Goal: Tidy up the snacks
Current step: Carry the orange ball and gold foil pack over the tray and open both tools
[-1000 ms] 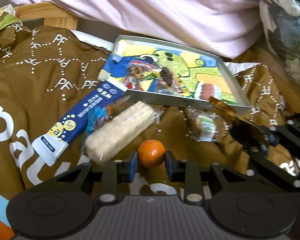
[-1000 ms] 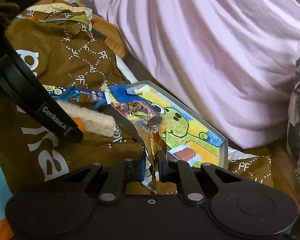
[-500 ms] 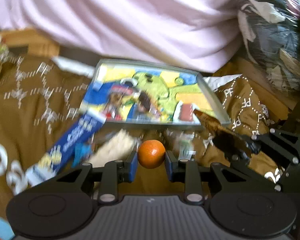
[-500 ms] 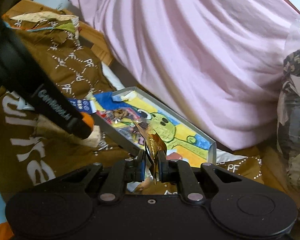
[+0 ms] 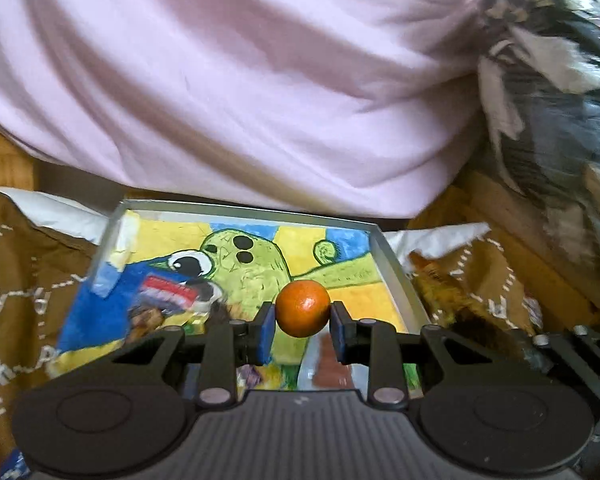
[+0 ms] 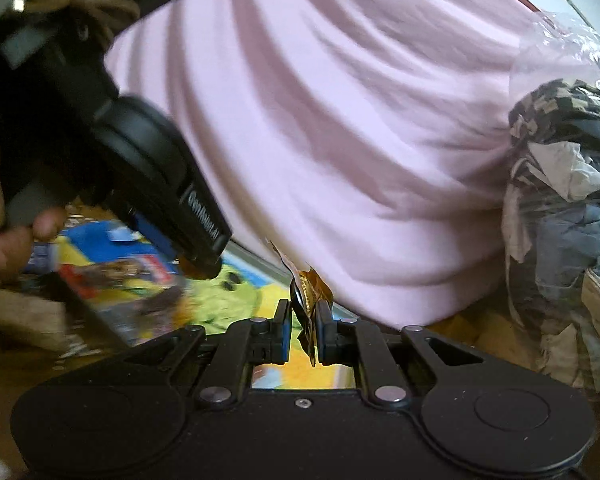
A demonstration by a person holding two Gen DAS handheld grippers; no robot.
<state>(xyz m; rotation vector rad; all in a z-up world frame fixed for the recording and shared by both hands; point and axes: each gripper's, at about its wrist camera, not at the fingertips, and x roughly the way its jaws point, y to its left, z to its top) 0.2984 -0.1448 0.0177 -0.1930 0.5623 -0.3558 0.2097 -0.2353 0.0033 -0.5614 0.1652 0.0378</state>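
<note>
Over the tray (image 5: 396, 276), lower both grippers before you release: left (image 5: 302, 320) clamps the orange (image 5: 302, 308), right (image 6: 302, 330) pinches a wrapper (image 6: 310, 296).

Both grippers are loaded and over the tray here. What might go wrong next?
1. The orange fruit is round and held only at its sides by the left gripper; it may roll across the tray once released.
2. The right gripper pinches just a thin part of the brown wrapper, which might slip.
3. The two grippers sit close together, so they may bump.
</note>
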